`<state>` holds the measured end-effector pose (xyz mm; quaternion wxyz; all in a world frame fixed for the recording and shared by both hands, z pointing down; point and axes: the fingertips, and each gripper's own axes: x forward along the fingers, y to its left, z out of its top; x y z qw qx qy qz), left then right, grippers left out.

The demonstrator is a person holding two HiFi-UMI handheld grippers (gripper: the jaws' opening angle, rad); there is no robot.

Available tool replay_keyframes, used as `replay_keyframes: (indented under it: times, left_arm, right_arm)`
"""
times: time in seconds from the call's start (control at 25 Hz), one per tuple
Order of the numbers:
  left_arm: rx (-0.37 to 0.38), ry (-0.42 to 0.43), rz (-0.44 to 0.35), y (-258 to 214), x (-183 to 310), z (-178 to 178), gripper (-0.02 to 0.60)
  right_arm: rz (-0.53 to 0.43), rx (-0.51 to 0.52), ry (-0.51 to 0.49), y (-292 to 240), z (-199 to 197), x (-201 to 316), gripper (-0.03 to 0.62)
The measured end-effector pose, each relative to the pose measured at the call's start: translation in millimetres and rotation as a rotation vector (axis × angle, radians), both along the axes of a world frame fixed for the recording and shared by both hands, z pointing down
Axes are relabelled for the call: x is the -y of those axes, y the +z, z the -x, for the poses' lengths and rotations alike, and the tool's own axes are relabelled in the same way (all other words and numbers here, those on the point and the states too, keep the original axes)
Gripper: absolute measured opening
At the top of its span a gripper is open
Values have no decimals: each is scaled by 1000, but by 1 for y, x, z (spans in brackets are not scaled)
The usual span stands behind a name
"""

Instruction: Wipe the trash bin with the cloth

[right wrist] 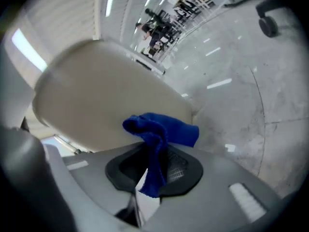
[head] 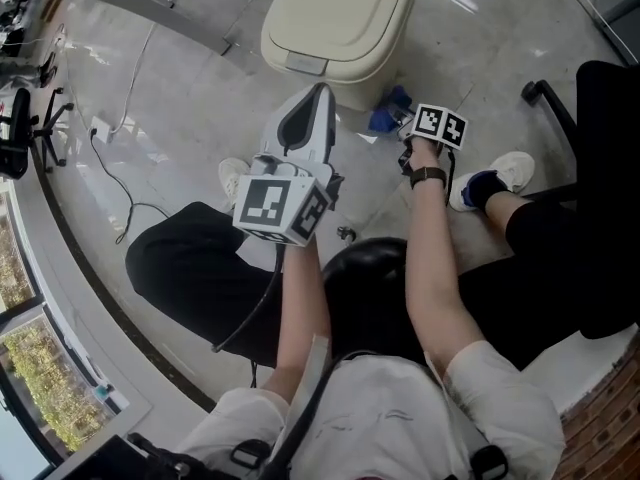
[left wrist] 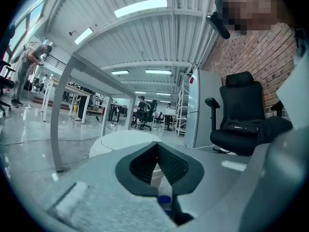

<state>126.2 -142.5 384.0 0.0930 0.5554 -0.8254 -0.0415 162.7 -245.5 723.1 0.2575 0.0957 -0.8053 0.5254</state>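
Note:
A cream trash bin (head: 340,18) with a closed lid stands on the floor straight ahead. My right gripper (head: 402,126) is shut on a blue cloth (head: 390,111), low beside the bin's near right side. In the right gripper view the cloth (right wrist: 161,132) bunches out of the jaws of that gripper (right wrist: 154,161) right against the bin's wall (right wrist: 101,100). My left gripper (head: 318,90) hovers just in front of the bin, shut with nothing in it. In the left gripper view its tips (left wrist: 158,146) meet in front of the bin's lid (left wrist: 123,141).
A black office chair (left wrist: 241,115) stands at the right, its wheeled foot (head: 538,93) near the bin. A cable (head: 120,188) trails over the floor at the left. A grey table leg (left wrist: 60,120) rises left of the bin. My shoes (head: 495,178) rest beside the grippers.

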Motion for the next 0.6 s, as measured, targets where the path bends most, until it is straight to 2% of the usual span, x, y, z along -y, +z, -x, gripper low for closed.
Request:
replay_keyframes:
  times: [0.16, 0.24, 0.32, 0.36, 0.44, 0.52, 0.6]
  left_arm:
    - [17, 13, -35, -17, 3, 0, 0]
    - [15, 12, -45, -26, 7, -2, 0]
    - [12, 16, -48, -32, 11, -7, 0]
    - [13, 24, -53, -34, 13, -10, 0]
    - [15, 37, -61, -37, 15, -13, 0]
    - [15, 36, -61, -38, 16, -13, 0]
    - [15, 37, -62, -37, 17, -11, 0]
  right_arm:
    - [221, 492, 207, -148, -33, 45, 63]
    - [375, 726, 321, -209, -52, 72, 55]
    - [524, 937, 342, -263, -59, 88, 55]
    - [543, 1006, 291, -289, -57, 87, 55]
    - [496, 1018, 126, -318, -42, 69, 55]
    - [424, 927, -21, -318, -19, 46, 57]
    - [326, 790, -63, -290, 1, 37, 58]
